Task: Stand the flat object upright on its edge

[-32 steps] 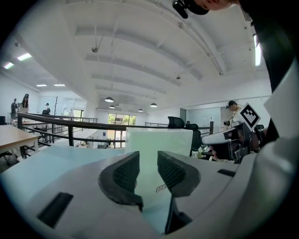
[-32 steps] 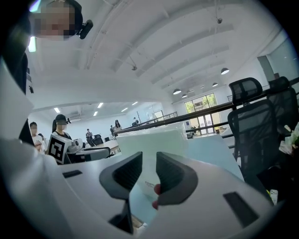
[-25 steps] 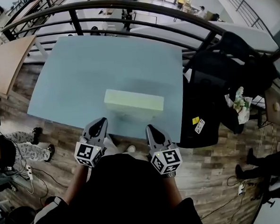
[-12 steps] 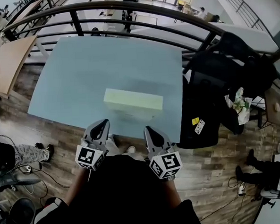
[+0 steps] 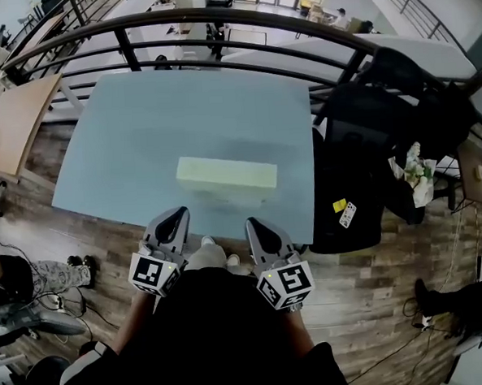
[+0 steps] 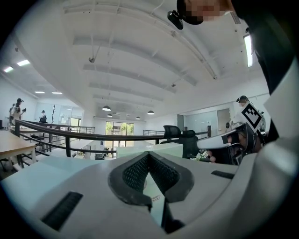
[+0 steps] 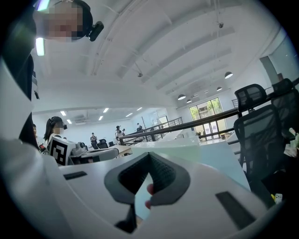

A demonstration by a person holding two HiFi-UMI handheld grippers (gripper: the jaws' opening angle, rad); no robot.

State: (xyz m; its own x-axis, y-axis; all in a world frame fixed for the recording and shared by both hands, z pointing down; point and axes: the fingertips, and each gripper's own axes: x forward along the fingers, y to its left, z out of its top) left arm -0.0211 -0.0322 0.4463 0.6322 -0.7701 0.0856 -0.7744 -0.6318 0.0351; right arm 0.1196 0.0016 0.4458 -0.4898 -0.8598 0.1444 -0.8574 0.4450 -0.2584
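From the head view, the flat object point(image 5: 228, 174), a pale green slab, lies on the pale blue tabletop point(image 5: 139, 129) with its long side running along the near edge and only a narrow strip of surface between it and that edge. Wide bare tabletop stretches to its left and beyond it up to the far edge, where a dark railing point(image 5: 214, 18) curves past; black chairs point(image 5: 361, 164) crowd the right edge. The left hand-held gripper point(image 5: 177, 214) and the right hand-held gripper point(image 5: 251, 225) sit side by side with their tips about at the near edge, apart from the slab, one toward each end of it. In the left gripper view, the left hand-held gripper point(image 6: 148, 155) is clenched, pads meeting with nothing between them; the slab point(image 6: 163, 149) shows just past the tips, and the other gripper point(image 6: 233, 140) lies off to the right. In the right gripper view, the right hand-held gripper point(image 7: 149, 156) is likewise clenched on nothing, with the slab's pale top edge point(image 7: 177, 148) ahead and a chair point(image 7: 261, 126) at the right.
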